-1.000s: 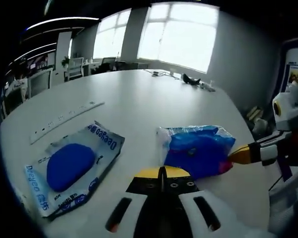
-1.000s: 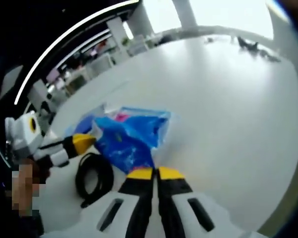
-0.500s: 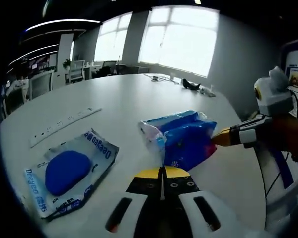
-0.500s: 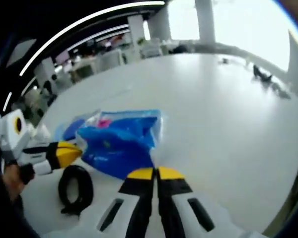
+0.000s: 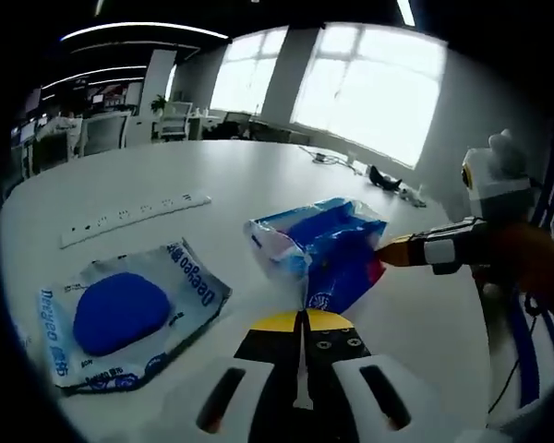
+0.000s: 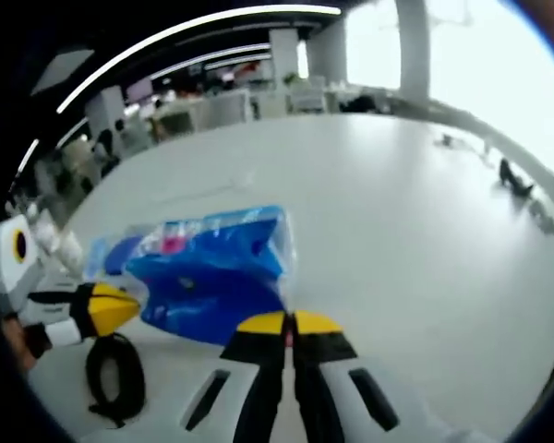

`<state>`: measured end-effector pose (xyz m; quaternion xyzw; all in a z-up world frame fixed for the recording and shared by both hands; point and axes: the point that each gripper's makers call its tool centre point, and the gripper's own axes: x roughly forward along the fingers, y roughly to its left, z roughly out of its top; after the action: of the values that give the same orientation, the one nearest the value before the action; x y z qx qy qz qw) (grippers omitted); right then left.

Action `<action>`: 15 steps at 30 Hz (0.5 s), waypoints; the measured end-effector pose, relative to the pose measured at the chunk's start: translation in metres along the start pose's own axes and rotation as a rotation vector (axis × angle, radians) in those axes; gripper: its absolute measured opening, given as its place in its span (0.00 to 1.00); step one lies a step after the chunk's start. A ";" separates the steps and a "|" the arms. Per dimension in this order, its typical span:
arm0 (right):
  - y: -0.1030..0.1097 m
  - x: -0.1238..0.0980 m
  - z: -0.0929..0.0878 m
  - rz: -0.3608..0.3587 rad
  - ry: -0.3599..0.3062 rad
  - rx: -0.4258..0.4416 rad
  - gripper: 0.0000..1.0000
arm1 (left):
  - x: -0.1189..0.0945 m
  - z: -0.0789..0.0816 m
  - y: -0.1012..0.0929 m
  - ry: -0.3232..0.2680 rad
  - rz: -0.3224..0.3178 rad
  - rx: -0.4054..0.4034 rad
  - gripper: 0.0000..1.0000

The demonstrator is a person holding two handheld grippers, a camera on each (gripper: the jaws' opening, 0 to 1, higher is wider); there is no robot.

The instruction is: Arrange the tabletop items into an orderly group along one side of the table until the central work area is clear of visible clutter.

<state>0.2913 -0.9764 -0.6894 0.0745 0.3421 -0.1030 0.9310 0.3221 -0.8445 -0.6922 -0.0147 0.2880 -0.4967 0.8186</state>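
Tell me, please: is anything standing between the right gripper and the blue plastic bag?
No, nothing visible. The right gripper has its jaws together at the near edge of the blue plastic bag; whether they pinch the film is unclear. The left gripper touches its other end.

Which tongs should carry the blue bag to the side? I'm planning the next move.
Right, probably: the right tongs look shut on the blue bag and appear to lift it. The left tongs are shut beside it, near the flat packet.
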 end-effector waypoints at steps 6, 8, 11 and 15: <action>0.000 0.023 0.012 0.028 0.009 -0.078 0.00 | 0.013 0.001 0.009 -0.010 0.051 -0.039 0.00; 0.000 0.030 0.015 0.033 0.009 -0.110 0.00 | 0.017 0.004 0.012 -0.025 0.075 -0.102 0.00; -0.001 0.040 0.018 0.039 0.011 -0.122 0.00 | 0.022 0.006 0.017 -0.030 0.088 -0.134 0.00; 0.000 0.053 0.021 0.051 0.022 -0.141 0.00 | 0.026 0.008 0.024 -0.030 0.125 -0.155 0.00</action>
<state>0.3440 -0.9878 -0.7082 0.0185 0.3567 -0.0543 0.9324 0.3537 -0.8562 -0.7051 -0.0672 0.3137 -0.4207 0.8486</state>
